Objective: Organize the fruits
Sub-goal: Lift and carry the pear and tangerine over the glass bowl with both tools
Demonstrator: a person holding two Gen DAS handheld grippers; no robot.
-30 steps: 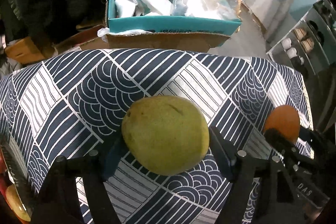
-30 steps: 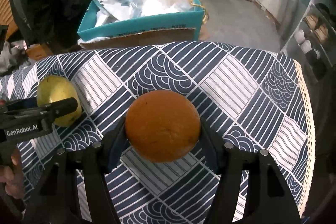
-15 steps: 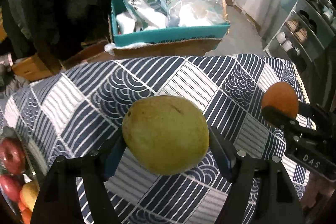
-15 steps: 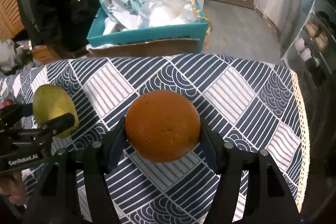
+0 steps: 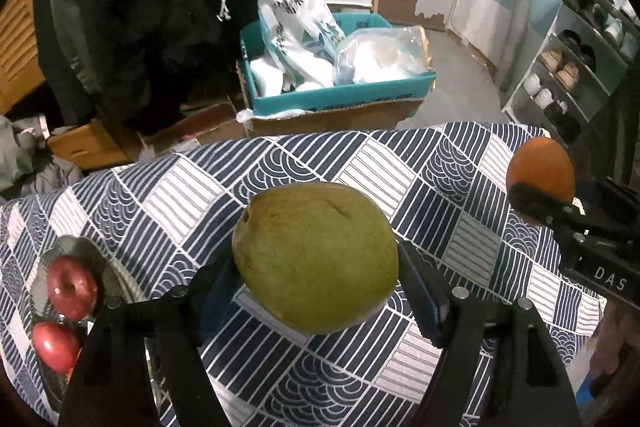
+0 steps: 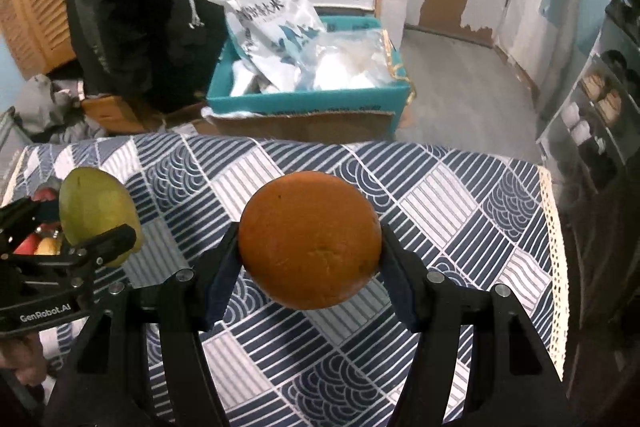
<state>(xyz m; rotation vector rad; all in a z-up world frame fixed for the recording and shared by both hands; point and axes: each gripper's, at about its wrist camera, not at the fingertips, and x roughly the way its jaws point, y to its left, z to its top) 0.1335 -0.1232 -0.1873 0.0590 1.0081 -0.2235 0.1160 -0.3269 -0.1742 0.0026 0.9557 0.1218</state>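
Holding a fruit apiece, both grippers hang above the patterned tablecloth (image 5: 360,163). The left gripper (image 5: 318,291) pinches a green pear (image 5: 316,255) across its widest part, at the centre of the left wrist view; the right gripper (image 6: 310,259) clamps an orange (image 6: 310,239) the same way, at the centre of its own view. Red apples (image 5: 72,287) sit at the lower left of the left view, in what looks like a metal bowl (image 5: 80,247), though the edge distortion makes that uncertain. The pear is probably firm, fairly heavy and smooth-skinned, so it could slip or bruise under a hard squeeze; gripping it at the belly seems right. The orange's dimpled rind should give better purchase and tolerate pressure.
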